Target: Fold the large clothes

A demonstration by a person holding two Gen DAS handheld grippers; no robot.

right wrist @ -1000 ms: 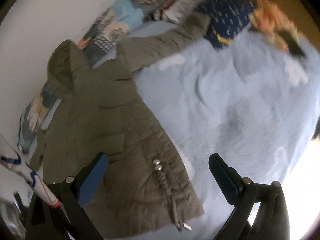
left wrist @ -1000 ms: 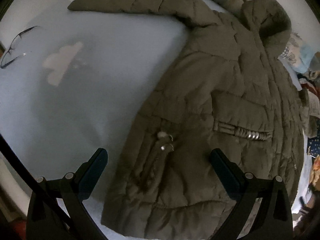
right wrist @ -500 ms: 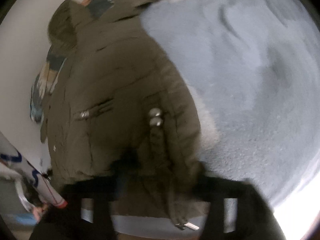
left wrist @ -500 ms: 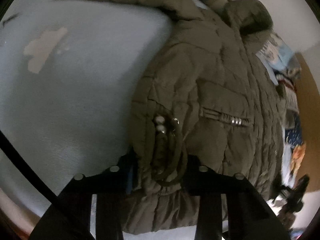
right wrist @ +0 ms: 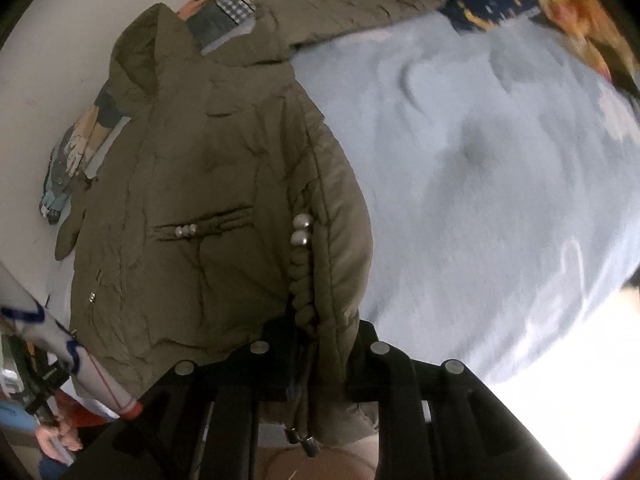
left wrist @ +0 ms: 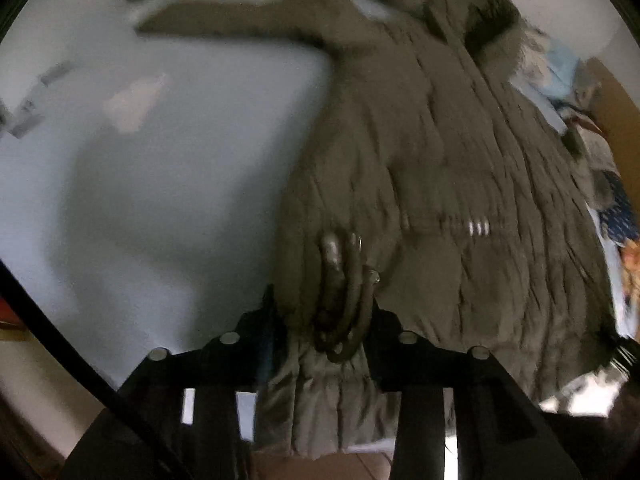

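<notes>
Olive padded coat [left wrist: 460,184] lies flat on a pale blue bed cover [left wrist: 168,184]. In the left wrist view its long axis runs from the hem at the bottom centre up to the hood [left wrist: 480,24] at the upper right, and one sleeve [left wrist: 240,20] stretches toward the upper left. In the right wrist view the same coat [right wrist: 192,208] fills the left half of the frame; the hood [right wrist: 140,52] points to the upper left, the hem is at the bottom, and the other sleeve [right wrist: 360,12] reaches to the upper right across the bed cover [right wrist: 500,160].

The left gripper [left wrist: 320,320] is clenched on the hem edge of the coat, where the drawstring with metal beads [left wrist: 332,248] is bunched between the pads. The right gripper [right wrist: 320,344] is clenched on the opposite hem corner, beside its own drawstring with two metal beads [right wrist: 301,230]; the cord ends hang below the jaws.

One second ago both grippers stood wide open above the hem and touched no cloth. Since then the jaws closed onto the fabric; the right ones have just been closing further, the left ones have just opened slightly with the cloth still between them. The hem is now gathered and pulled toward each camera. The left view is blurred.
</notes>
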